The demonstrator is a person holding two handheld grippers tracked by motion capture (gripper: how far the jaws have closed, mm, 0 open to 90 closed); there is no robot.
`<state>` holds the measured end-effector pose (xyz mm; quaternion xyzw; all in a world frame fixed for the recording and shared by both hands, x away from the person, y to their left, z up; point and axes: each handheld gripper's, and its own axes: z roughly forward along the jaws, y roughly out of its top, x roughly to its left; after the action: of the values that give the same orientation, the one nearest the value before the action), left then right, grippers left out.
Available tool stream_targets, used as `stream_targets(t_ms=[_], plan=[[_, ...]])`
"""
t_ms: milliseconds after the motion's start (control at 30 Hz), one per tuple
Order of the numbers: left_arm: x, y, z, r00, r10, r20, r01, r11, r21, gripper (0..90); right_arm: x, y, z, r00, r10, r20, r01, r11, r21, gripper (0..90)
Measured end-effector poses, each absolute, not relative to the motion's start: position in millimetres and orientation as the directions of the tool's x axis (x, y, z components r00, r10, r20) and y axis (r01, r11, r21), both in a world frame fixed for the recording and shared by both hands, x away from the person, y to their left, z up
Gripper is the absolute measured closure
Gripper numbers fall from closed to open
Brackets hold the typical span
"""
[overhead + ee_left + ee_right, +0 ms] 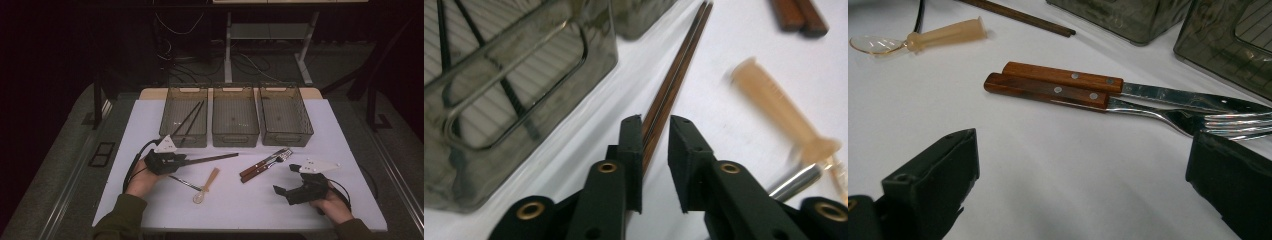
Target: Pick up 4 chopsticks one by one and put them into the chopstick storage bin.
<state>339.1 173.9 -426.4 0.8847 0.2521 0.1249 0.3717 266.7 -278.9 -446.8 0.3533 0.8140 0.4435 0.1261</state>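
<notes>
Now gripping a pair of brown chopsticks (672,75) between narrowed left gripper (655,150) jaws, just near of the left bin (183,116) on the white table (235,200), right gripper (292,180) held wide open near the wooden-handled knife and fork (1058,85) at right.

Left gripper (655,125) has its jaws nearly closed, just a thin gap between them. Right gripper (1083,165) is spread wide open.
</notes>
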Motion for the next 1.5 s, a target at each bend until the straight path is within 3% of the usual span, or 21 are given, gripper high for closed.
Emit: stream_targets(t_ms=[133, 867, 1133, 1500], plan=[[343, 172, -432, 0.848, 0.529, 0.017, 0.364, -0.607, 0.707, 80.3, 267, -279, -447, -0.718, 0.687, 0.109, 0.465, 0.357, 0.810, 0.9], [349, 161, -443, 0.876, 0.480, 0.041, 0.332, -0.664, 0.670, 78.9, 266, -279, -447, -0.721, 0.685, 0.107, 0.461, 0.358, 0.812, 0.9], [352, 156, -445, 0.886, 0.463, 0.004, 0.336, -0.649, 0.682, 78.1, 267, -278, -447, -0.722, 0.683, 0.108, 0.463, 0.360, 0.810, 0.9], [361, 157, -446, 0.925, 0.380, -0.016, 0.287, -0.669, 0.685, 82.3, 267, -278, -447, -0.724, 0.681, 0.108, 0.462, 0.362, 0.809, 0.9]])
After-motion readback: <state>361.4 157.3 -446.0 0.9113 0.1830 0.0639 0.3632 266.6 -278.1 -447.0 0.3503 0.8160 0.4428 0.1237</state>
